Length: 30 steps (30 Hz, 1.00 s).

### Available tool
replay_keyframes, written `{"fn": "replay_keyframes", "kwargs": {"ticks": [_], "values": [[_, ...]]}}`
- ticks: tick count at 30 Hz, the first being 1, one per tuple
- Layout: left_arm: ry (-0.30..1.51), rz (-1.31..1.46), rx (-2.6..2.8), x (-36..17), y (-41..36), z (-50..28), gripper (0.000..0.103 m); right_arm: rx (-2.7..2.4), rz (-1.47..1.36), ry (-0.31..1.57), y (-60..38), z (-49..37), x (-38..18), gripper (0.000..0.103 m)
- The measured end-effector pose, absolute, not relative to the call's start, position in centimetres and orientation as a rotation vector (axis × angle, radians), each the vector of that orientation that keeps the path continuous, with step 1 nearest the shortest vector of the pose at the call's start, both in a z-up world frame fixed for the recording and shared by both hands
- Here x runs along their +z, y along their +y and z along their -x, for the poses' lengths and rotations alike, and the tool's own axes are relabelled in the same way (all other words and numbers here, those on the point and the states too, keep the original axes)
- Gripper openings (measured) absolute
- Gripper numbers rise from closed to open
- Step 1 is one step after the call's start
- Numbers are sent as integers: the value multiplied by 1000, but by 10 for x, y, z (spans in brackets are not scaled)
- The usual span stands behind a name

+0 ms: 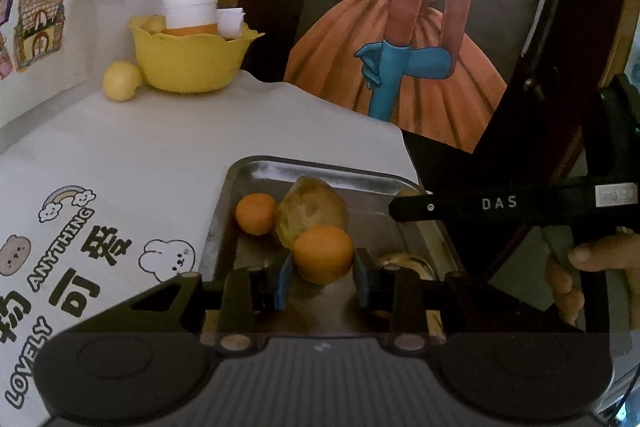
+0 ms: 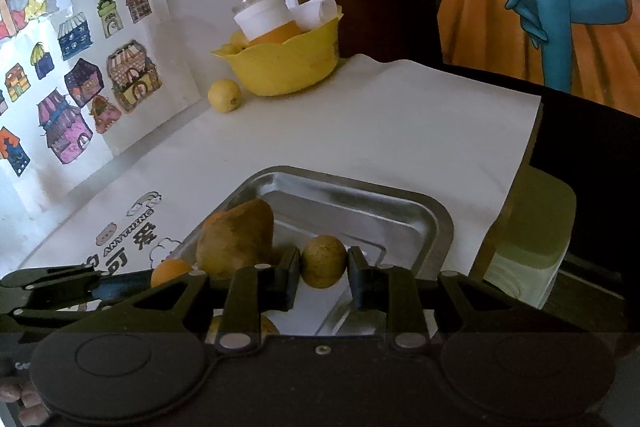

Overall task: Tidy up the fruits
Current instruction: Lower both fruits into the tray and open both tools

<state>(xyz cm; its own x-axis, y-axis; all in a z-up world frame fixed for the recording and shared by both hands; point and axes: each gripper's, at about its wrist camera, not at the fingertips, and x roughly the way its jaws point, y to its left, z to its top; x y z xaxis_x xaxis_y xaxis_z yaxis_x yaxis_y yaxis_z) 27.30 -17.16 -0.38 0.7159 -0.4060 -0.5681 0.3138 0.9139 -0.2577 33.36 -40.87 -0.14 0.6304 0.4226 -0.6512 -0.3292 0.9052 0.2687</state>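
left gripper (image 1: 322, 273): clamped on orange (image 1: 323, 254), lower centre | right gripper (image 2: 323, 275): clamped on brown round fruit (image 2: 323, 261) | both over metal tray (image 1: 320, 169)

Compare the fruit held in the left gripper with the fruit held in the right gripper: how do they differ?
The orange in the left gripper is bright orange; the small round fruit in the right gripper is dull yellow-brown. The orange looks smooth, the small round fruit speckled. Both are round, clamped between pads, above the metal tray.
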Motion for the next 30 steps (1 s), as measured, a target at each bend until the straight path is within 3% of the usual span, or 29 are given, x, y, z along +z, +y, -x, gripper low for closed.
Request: {"fn": "replay_keyframes", "kwargs": {"ticks": [13,30], "values": [[712,32,-383,0,-188,-277,35,411,-126,775,-407,-340,-16,27],[778,79,-397,0,-190,-295,36,371,-42,717,-401,-347,-25,27]]}}
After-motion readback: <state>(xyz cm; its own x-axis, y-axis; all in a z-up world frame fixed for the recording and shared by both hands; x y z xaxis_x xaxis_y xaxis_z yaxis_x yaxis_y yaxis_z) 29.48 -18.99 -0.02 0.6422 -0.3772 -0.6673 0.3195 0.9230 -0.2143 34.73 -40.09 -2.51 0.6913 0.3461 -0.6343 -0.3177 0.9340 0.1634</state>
